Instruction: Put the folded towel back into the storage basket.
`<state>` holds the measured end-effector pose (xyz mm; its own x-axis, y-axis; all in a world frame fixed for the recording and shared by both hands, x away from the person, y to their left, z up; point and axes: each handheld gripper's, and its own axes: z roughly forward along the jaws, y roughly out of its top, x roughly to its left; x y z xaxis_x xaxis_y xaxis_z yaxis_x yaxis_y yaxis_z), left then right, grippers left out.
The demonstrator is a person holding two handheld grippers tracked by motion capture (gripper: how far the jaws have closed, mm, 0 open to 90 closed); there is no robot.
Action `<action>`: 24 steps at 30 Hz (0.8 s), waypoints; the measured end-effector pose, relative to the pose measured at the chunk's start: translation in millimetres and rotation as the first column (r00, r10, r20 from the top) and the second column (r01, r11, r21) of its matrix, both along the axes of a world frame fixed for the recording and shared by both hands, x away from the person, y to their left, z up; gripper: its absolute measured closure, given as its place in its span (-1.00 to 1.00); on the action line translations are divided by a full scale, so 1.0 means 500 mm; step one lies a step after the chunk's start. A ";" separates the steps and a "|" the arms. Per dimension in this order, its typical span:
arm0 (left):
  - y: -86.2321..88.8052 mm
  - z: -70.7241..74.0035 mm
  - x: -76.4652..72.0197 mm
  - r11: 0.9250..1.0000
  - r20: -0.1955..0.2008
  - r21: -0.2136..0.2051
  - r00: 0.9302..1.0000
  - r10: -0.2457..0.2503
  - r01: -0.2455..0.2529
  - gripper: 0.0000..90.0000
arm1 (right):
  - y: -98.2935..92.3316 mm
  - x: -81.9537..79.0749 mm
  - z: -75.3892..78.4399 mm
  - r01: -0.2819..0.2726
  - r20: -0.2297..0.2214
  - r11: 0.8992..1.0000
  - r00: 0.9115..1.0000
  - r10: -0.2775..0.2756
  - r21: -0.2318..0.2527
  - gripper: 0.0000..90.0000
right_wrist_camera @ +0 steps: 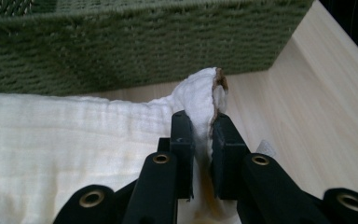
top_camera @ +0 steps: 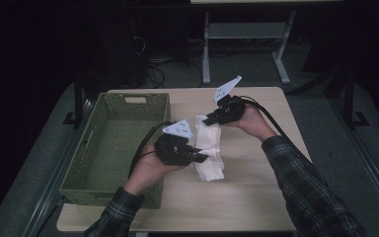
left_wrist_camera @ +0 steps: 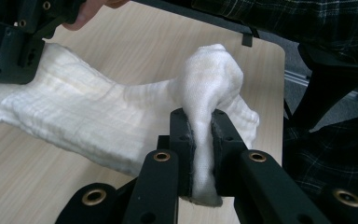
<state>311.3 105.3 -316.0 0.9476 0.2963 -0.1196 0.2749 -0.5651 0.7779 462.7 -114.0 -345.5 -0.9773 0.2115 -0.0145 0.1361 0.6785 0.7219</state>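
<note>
Clamped tight on a bunched corner of the white cloth, the left gripper, both black pads pressed into the fabric so that a rounded tuft bulges above them and a little fold pokes out below. Pinched likewise on another corner of the same cloth, the right gripper, jaws nearly together with a thin wad of fabric squeezed between the pads and a small brownish mark at the tip of the tuft. Stretched between the two grips, a folded, ribbed length of cloth, sagging slightly in the middle and hanging just over the light wooden table. Seen from the high view: left gripper at the near end of the cloth, right gripper at the far end, each topped by a grey three-cornered plate and trailed by a black cable. Wrapped around each gripper body, a hand, with plaid sleeves coming in from the bottom edge. Just beside the cloth, on the left part of the table, a green woven basket, long and rectangular, with a cut-out handle in its far wall. Close behind the cloth in the right gripper view, the basket's woven side wall. Beyond the table, a dark floor with a grey metal table frame and some loose cables.
</note>
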 end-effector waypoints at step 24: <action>0.218 0.071 -0.018 0.997 0.060 -0.012 0.995 0.076 -0.076 0.80 | 0.214 0.015 0.070 -0.062 0.041 0.997 0.997 0.060 0.044 0.79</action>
<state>302.2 214.6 -280.4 0.9279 0.3670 -0.0658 0.2690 -0.5367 0.7997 470.3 -6.9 -310.6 -0.9872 0.1532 -0.0454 0.0663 0.6514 0.7559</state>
